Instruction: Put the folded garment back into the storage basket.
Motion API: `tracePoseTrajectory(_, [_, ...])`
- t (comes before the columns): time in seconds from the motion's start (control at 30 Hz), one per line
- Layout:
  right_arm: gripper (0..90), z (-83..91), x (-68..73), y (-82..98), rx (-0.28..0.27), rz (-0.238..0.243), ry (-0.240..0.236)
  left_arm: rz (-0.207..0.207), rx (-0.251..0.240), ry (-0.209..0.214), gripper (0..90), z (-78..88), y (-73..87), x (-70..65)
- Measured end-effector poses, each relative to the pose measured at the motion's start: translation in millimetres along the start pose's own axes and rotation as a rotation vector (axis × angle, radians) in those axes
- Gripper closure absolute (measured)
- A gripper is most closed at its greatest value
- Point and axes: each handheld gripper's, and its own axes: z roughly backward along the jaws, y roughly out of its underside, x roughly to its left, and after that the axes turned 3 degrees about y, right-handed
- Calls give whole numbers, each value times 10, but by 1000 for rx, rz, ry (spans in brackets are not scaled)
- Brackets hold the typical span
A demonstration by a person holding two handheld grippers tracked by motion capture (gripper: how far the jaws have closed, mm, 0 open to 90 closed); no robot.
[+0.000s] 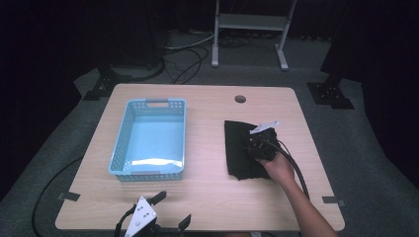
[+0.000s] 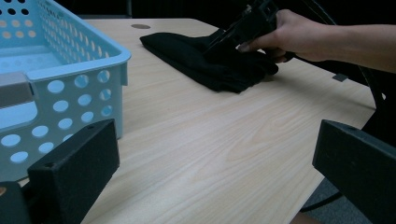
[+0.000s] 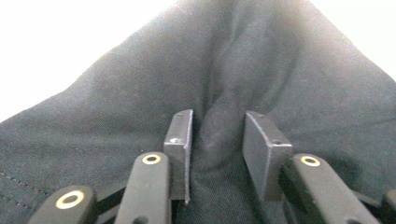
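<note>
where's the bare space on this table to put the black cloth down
Bare wood runs between the blue basket and the black cloth, and along the far edge around the round hole. The near strip by the left tongs is partly taken. It is crowded where the right tongs pinch the cloth.

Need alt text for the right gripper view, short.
The right gripper pinches a raised fold of black fabric cloth, which bunches between its two black pads. The cloth covers most of the frame, with washed-out white background at the upper corners.
</note>
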Motion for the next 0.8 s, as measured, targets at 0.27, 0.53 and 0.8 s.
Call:
tracePoseTrajectory(0.27, [756,5,60,-4,-2,23,34,3,-3,1,0,-1,-1,-5])
tracePoseTrajectory(0.53, [788,7,88,1,-7,17,67,3,-10,-1,0,18,-10,-10])
tracePoseTrajectory(0.8, [796,8,102,-6,-3,37,73,1,-16,-2,0,30,-15,-18])
